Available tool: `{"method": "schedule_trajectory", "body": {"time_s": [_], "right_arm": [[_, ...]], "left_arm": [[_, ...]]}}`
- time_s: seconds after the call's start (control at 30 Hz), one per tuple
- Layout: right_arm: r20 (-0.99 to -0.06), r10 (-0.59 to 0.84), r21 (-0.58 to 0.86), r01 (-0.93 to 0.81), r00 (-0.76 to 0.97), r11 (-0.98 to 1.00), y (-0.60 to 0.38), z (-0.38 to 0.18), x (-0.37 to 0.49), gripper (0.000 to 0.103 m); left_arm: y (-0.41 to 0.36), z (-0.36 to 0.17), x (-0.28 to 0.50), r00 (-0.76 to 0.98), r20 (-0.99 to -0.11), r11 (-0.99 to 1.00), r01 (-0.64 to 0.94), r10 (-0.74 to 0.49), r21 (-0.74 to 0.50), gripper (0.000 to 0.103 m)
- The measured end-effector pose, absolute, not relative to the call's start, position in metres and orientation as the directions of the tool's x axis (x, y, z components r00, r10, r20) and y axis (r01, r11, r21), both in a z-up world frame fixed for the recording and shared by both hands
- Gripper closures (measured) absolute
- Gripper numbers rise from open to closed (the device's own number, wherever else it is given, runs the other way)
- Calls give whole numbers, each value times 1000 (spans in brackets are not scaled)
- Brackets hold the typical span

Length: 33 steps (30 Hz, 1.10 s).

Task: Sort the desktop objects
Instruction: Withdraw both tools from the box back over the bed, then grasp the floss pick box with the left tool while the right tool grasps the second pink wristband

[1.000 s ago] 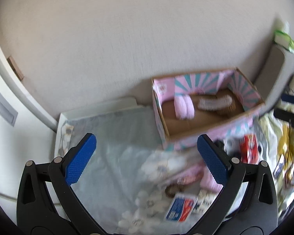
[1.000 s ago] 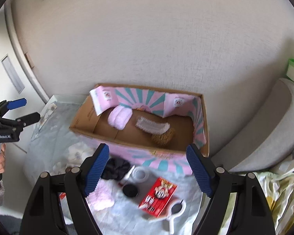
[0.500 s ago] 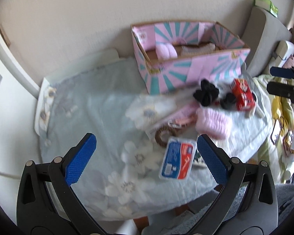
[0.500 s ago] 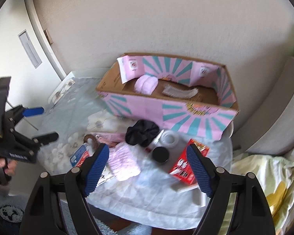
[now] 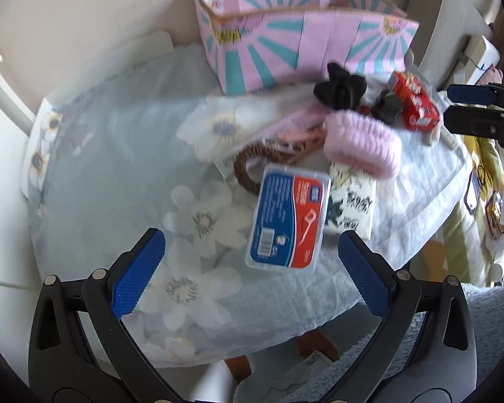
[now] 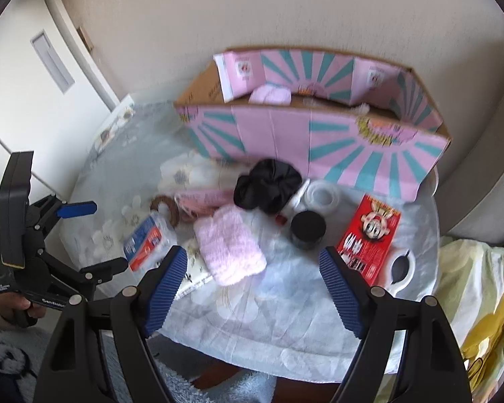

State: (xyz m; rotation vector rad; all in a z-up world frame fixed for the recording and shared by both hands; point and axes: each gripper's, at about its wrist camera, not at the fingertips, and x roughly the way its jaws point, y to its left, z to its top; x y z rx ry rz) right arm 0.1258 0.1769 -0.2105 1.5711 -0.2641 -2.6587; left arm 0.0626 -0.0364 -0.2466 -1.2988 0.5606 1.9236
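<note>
Floss case (image 5: 288,216): blue and red plastic, flat on the bench (image 5: 117,154) near its front edge, just ahead of the left gripper (image 5: 252,268).
Pink fluffy cloth (image 6: 230,247): beside the case, lying partly on a printed packet (image 5: 351,201).
Brown ring (image 5: 248,168): touching the far end of the case — partly hidden by it.
Black scrunchie (image 6: 268,184): in front of the box, near a tape roll (image 6: 321,196) and a black lid (image 6: 308,225).
Red box (image 6: 369,238): at the right side, next to a white clip (image 6: 401,268).
Pink striped carton (image 6: 312,144): at the back by the wall; a pink item shows inside.
Left gripper: fingers spread apart, nothing between them.
Right gripper (image 6: 253,283): fingers also wide apart and empty — above the front edge of the bench.
</note>
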Motion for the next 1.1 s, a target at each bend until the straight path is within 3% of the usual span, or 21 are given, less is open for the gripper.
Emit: {"method": "schedule_trajectory", "body": {"time_s": [0.4, 1.03, 1.1], "right_arm": [[-881, -173, 189, 7, -440, -982, 162, -251, 109, 25], [-891, -214, 210, 54, -400, -976, 160, -276, 94, 25], [-891, -230, 222, 66, -392, -973, 160, -278, 92, 29]], "left_arm": [[-21, -279, 69, -172, -933, -604, -795, 316, -57, 1], [-18, -288, 60, -164, -938, -613, -787, 306, -63, 1], [-18, -289, 60, -161, -939, -611, -789, 304, -63, 4]]}}
